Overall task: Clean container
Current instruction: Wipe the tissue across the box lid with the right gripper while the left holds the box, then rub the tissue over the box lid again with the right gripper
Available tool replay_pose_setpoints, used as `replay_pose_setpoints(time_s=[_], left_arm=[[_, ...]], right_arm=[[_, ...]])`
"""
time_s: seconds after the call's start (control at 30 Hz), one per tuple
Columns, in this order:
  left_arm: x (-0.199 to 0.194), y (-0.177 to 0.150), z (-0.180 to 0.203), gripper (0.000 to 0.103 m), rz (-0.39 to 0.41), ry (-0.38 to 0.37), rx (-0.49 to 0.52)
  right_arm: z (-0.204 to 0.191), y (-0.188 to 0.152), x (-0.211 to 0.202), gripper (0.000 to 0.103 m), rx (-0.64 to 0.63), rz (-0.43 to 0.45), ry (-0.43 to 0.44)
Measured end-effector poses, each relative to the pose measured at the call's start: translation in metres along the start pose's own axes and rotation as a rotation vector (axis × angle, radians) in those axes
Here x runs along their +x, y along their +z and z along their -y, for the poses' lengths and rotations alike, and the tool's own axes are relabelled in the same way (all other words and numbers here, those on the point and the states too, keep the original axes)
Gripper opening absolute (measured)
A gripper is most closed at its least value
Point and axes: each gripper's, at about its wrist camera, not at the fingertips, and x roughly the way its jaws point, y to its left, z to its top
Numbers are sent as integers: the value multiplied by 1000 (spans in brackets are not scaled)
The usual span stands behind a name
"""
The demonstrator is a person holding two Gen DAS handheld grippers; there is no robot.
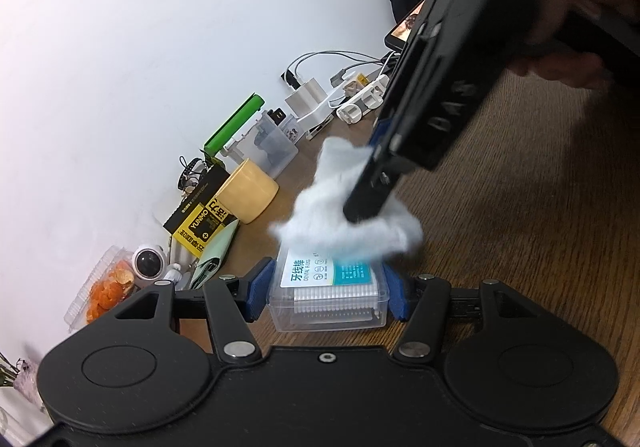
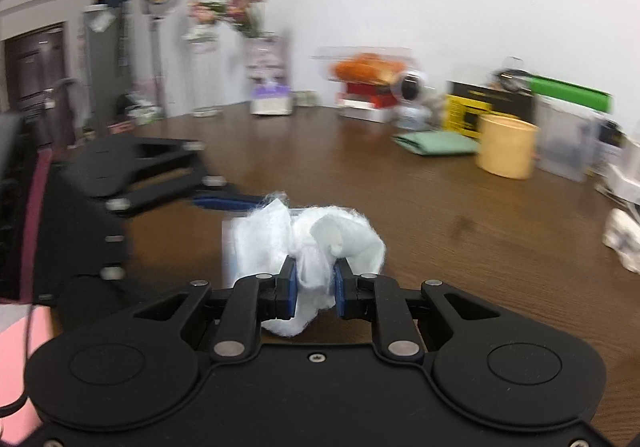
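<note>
The left gripper has its fingers clamped on either side of the clear floss-pick container, pinning it to the brown surface. The right gripper pinches a white wipe against the lid. Good wiping here wants light, even pressure across the label while that left hold stays firm.

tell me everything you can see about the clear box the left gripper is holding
The clear plastic box is a small rectangular container with a lid, holding a tight row of white dental floss picks. A white and teal label marked "dental floss" covers its top. It lies flat on the brown wooden table, clamped at its two ends by the blue pads of the left gripper. A crumpled white wipe, gripped by the right gripper, rests on its far top edge.
</note>
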Motion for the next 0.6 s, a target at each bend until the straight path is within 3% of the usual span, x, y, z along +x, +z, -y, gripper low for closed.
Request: replay_pose_setpoints(time_s=[0.3, 0.5, 0.6], left_arm=[[3, -1, -6, 57, 5, -6, 2], [2, 0, -6, 57, 6, -6, 2], [1, 0, -6, 57, 6, -6, 2]], right_arm=[[0, 8, 5, 19, -49, -12, 19], [31, 15, 15, 19, 59, -31, -105], [18, 17, 10, 19, 19, -6, 1]])
